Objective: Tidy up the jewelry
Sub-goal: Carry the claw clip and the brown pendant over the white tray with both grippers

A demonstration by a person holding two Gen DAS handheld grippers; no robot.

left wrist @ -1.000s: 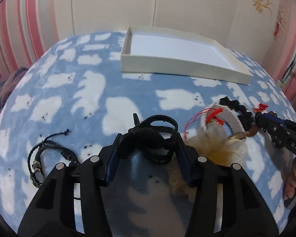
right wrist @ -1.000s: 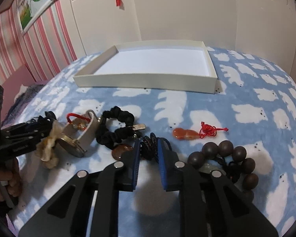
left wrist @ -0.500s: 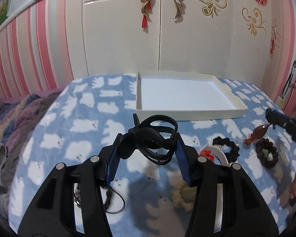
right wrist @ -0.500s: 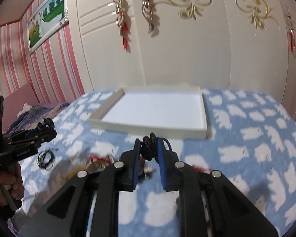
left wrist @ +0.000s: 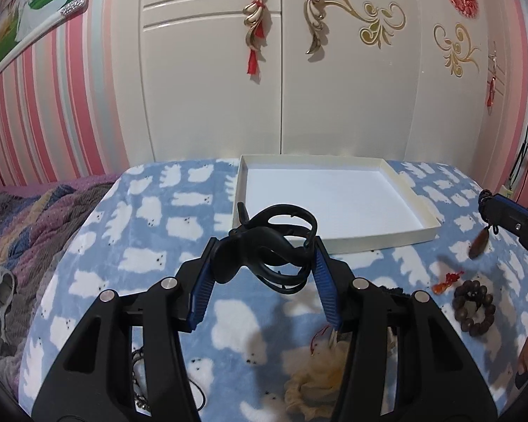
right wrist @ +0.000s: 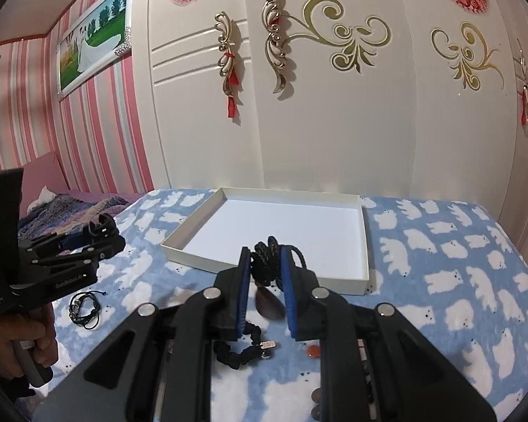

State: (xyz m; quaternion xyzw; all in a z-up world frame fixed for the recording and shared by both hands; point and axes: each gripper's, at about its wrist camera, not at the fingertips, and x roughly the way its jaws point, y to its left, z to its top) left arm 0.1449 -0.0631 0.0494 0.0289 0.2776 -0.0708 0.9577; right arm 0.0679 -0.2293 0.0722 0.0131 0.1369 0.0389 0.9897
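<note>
Low in the left wrist view, the left gripper was closed part-way on a coiled black strap bracelet, its loops bunched between the blue pads and held clear of the bed. Beneath and beside it, at the bottom of that frame, a cream tassel piece lay on the blue bear-print blanket, with a brown bead bracelet and a small red-knotted charm at the lower right.

In the right wrist view, the right gripper was pinched nearly closed on a black braided cord, from which a brown pendant hung below the fingers. A black scrunchie-like band lay under it, and a thin black cord bracelet at the lower left.

Further back, mid-frame in both views, sat the shallow white tray, with nothing visible in it.

The step in hand looked like the carry: both pieces lifted, neither delivered. The next move probably called for reaching forward over the near rim, lowering, and opening each gripper so the pieces land apart inside the tray.
</note>
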